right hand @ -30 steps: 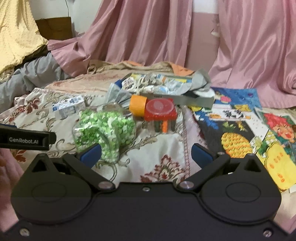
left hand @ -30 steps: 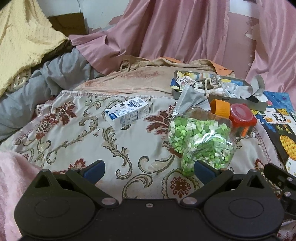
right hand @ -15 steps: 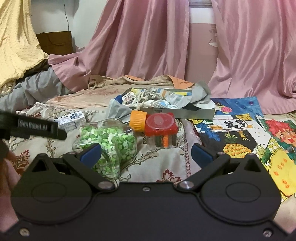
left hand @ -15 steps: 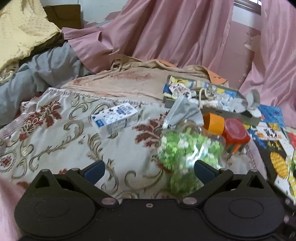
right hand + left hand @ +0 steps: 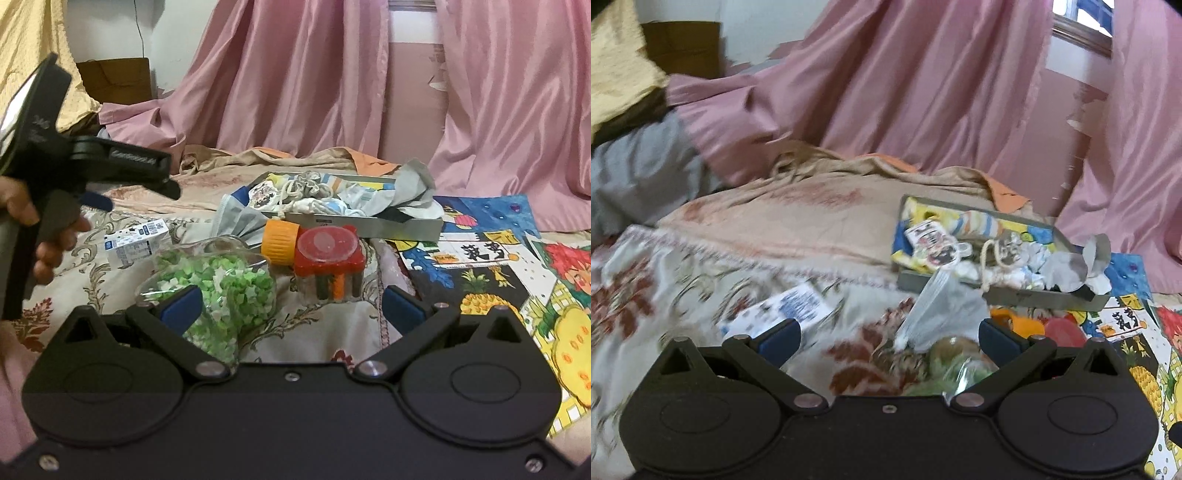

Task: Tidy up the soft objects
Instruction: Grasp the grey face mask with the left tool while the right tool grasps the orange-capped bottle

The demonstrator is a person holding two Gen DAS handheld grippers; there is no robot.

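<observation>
Approach is my reading of this step: nothing is picked up yet, and both tools hang above the bed with their jaws wide and empty. My left hand-held gripper (image 5: 888,338) frames the grey face mask (image 5: 940,308) low in the centre of its blurred view, with the top of the bag of green paper stars (image 5: 218,284) just under it. My right hand-held gripper (image 5: 291,308) shows the same bag at lower left, and past it, in mid-frame, the orange-capped bottle (image 5: 280,240) touching the red-lidded jar (image 5: 328,254). The soft things, socks and a drawstring pouch (image 5: 308,184), already lie piled in the grey tray (image 5: 369,223) just behind those jars, right of centre. The mask lies outside it, by the tray's near left corner, so I judge it the likely next pick. That calls for lowering the left tool over the mask's loose folds and pinching cloth alone, clear of the crinkly bag beneath. The milk carton (image 5: 136,245) at left is no soft thing.
</observation>
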